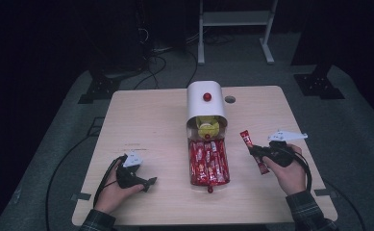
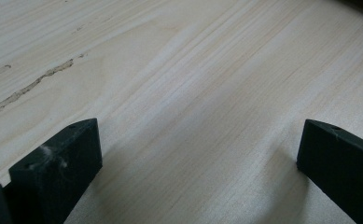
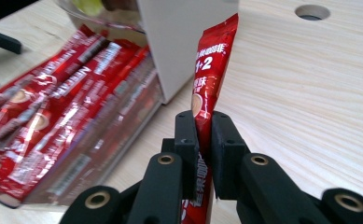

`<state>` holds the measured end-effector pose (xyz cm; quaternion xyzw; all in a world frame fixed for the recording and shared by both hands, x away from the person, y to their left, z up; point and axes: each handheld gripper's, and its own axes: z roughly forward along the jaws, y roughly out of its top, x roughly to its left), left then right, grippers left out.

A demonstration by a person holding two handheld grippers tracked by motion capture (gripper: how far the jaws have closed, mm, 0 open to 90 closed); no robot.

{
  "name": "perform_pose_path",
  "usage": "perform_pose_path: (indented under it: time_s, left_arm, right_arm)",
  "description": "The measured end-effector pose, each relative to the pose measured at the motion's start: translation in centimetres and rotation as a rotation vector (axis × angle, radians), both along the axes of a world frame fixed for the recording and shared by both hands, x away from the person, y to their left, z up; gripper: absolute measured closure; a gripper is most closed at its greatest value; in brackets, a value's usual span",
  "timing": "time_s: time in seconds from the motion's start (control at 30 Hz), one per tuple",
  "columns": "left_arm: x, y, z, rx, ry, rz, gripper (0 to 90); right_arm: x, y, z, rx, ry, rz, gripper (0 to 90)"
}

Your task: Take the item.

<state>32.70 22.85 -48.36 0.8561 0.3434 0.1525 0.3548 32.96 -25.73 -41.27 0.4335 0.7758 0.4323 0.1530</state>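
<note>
A red sachet (image 3: 208,79) is clamped between the jaws of the right gripper (image 3: 204,140) and is held above the table (image 1: 146,120), just right of the clear tray (image 1: 208,163) filled with more red sachets. The tray is pulled out in front of a white dispenser (image 1: 205,103). The left gripper (image 1: 143,182) is rested on the table, its jaws spread apart with nothing between them.
</note>
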Motion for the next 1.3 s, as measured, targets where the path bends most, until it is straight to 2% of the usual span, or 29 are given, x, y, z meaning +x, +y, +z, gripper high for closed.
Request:
perform_pose_path:
  time_s: [0.5,0.77,1.3]
  left_arm:
    - [0.0,0.0,0.0,0.0,0.0,0.0,0.0]
    - [0.0,0.0,0.0,0.0,0.0,0.0,0.0]
    - [0.0,0.0,0.0,-0.001,0.0,0.0,0.0]
  right_arm:
    - [1.5,-1.4,-2.2,-0.025,0.055,-0.055,81.4]
    - [2.1,-1.5,-3.7,-0.046,0.104,-0.06,81.4]
    - [2.6,-1.1,-5.2,-0.068,0.146,-0.055,80.8]
